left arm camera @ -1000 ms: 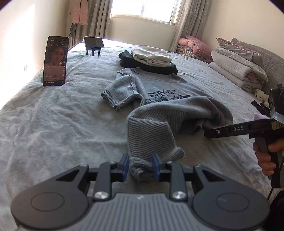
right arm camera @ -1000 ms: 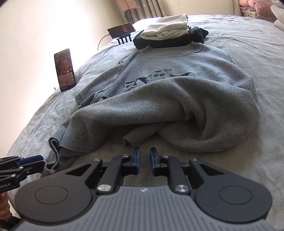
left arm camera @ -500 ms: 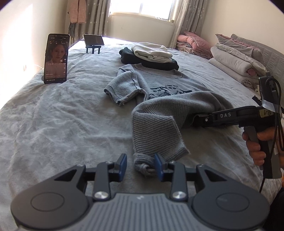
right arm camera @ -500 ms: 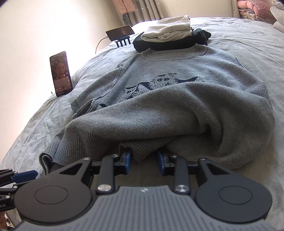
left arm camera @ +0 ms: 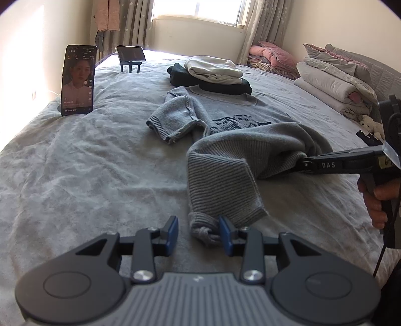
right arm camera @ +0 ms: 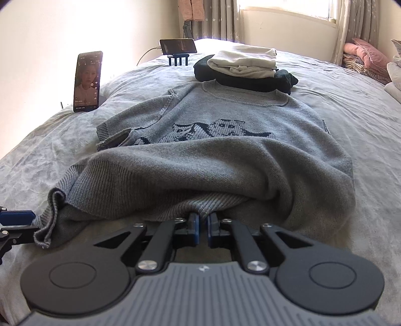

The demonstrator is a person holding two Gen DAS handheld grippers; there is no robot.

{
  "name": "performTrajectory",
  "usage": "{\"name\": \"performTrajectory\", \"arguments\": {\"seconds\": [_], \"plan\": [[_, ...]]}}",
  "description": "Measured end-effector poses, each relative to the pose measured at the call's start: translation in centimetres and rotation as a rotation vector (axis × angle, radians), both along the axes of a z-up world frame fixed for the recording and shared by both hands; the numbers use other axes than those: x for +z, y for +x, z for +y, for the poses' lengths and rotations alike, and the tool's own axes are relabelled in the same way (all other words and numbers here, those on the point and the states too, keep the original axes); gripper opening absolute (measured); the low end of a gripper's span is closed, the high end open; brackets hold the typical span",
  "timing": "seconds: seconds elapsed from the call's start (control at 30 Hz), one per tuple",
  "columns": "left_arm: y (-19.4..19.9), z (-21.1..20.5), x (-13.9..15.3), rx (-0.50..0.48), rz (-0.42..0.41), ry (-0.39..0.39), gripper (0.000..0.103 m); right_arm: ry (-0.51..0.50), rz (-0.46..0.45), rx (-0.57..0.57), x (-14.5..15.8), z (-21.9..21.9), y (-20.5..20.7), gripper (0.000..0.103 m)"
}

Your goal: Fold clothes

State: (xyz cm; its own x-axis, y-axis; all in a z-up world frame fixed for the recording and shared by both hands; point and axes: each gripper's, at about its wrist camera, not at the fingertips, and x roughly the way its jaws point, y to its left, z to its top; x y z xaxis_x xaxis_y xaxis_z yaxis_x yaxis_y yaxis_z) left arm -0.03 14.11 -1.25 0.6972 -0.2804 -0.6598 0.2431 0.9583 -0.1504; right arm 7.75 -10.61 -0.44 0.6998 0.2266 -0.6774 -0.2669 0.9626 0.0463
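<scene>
The left gripper point(left arm camera: 198, 232) stands part open around the grey sweater point(right arm camera: 225, 150)'s near hem corner, not pinching it. The right gripper point(right arm camera: 203, 225) is closing on the ribbed hem, likely to lift it toward the collar. Beyond, folded clothes point(right arm camera: 243, 67) wait stacked on the bed point(left arm camera: 75, 163).

Left wrist view: mounted behind the left gripper point(left arm camera: 198, 232), low over the bed point(left arm camera: 75, 175), facing along its fingers toward the window point(left arm camera: 198, 10).

Right wrist view: likewise behind the right gripper point(right arm camera: 203, 227), close to the sweater point(right arm camera: 225, 160) (hem just ahead).

Both share the sweater, upright phone point(left arm camera: 78, 80) and folded stack point(right arm camera: 243, 70); each sees the other gripper sideways.
</scene>
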Motion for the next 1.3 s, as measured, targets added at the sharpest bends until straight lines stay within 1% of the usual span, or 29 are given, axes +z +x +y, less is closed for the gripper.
{"name": "performTrajectory", "arguments": {"seconds": [0.2, 0.47, 0.53, 0.73, 0.87, 0.97, 1.13, 1.3], "plan": [[-0.6, 0.0, 0.0, -0.02, 0.0, 0.007, 0.037, -0.037, -0.011, -0.023, 1.7, -1.7, -2.8, 0.007], [-1.4, -0.3, 0.3, -0.059, 0.001, 0.032, 0.038, -0.096, -0.03, -0.006, 3.9, -3.3, -7.2, 0.007], [-1.9, -0.3, 0.5, -0.078, 0.004, 0.017, 0.038, -0.112, -0.041, 0.003, 4.3, -3.6, -8.4, 0.007], [-3.1, -1.0, 0.5, -0.184, 0.03, -0.041, 0.04, -0.16, -0.065, 0.026, 5.2, -4.5, -11.6, 0.007], [-3.2, -1.7, 0.1, -0.221, 0.053, -0.07, 0.042, -0.182, -0.063, 0.022, 5.3, -5.4, -12.8, 0.007], [-3.1, -2.1, -0.2, -0.228, 0.06, -0.074, 0.043, -0.203, -0.055, 0.014, 5.1, -6.1, -13.3, 0.007], [-2.8, -2.3, -0.4, -0.224, 0.062, -0.086, 0.043, -0.227, -0.002, 0.005, 3.8, -7.1, -13.7, 0.007], [-2.5, -2.4, -0.4, -0.208, 0.055, -0.115, 0.043, -0.184, 0.066, 0.011, 2.0, -7.8, -13.5, 0.008]]}}
